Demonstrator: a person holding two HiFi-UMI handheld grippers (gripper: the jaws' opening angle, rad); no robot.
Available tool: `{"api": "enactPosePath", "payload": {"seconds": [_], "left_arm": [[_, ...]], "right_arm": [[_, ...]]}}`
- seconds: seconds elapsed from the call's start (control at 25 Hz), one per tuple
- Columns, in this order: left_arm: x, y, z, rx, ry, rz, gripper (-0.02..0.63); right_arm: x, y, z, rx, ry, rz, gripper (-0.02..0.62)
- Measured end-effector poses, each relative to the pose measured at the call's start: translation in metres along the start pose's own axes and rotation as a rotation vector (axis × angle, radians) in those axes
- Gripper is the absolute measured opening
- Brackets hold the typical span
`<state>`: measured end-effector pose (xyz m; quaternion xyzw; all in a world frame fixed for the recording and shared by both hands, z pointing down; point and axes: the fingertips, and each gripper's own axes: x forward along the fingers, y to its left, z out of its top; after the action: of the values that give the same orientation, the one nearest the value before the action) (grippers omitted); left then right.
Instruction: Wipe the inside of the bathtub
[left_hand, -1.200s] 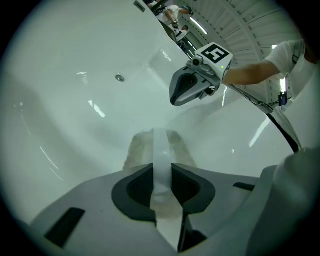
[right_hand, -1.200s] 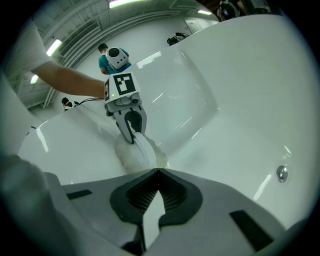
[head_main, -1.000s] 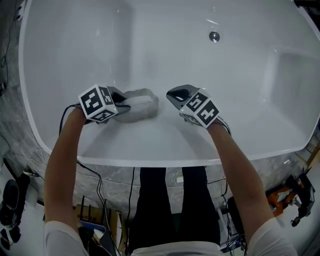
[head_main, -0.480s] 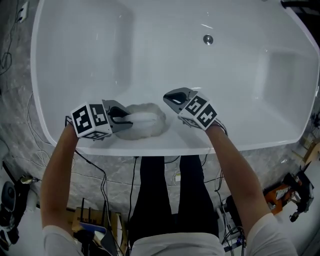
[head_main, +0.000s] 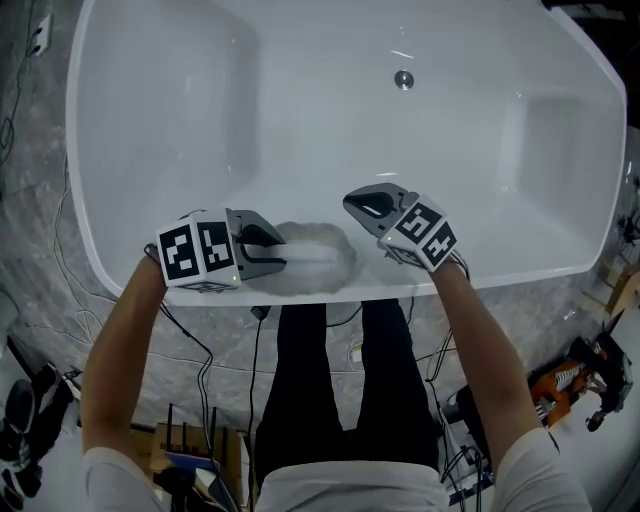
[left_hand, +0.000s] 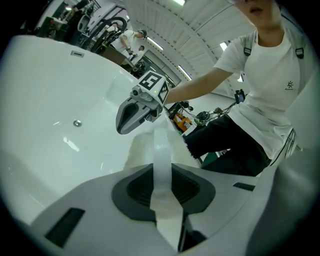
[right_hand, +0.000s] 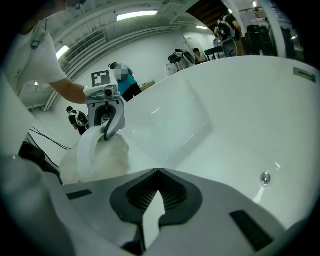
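1. The white fluffy wiping pad lies against the near inner wall of the white oval bathtub, just under the near rim. It sits right ahead of the left gripper's jaws.
2. A flat white strap runs back from the pad into the left gripper. Its jaws are closed tight on this strap, which fills the narrow slot between them in the left gripper view.
3. In the right gripper view the same strap arches as a loop over the pad, with the left gripper hooked onto it from above.
4. The right gripper is just beyond the pad's far end and seems clear of it. Its jaws are pressed together with nothing held between them, and they point at bare tub wall.
5. In the left gripper view the right gripper hangs above and ahead of the left jaws, over the far end of the pad.
6. The round metal drain sits on the tub floor, well ahead of both pairs of jaws. It shows low and to the right of the right jaws.
7. Behind the jaws, outside the tub, are the person's dark trousers and loose black cables on the grey marbled floor.
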<state>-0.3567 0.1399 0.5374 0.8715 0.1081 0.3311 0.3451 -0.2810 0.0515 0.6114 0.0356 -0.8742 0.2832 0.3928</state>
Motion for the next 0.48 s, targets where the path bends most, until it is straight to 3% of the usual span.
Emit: {"api": "enactPosePath", "payload": {"seconds": [0.28, 0.48], "left_arm": [[0.023, 0.002, 0.017, 0.073, 0.018, 0.025, 0.089], [0.039, 0.006, 0.028, 0.071, 0.025, 0.040, 0.089]], "right_arm": [[-0.008, 0.006, -0.005, -0.110, 0.047, -0.022, 0.018], [-0.013, -0.001, -0.001, -0.131, 0.035, -0.012, 0.018]]}}
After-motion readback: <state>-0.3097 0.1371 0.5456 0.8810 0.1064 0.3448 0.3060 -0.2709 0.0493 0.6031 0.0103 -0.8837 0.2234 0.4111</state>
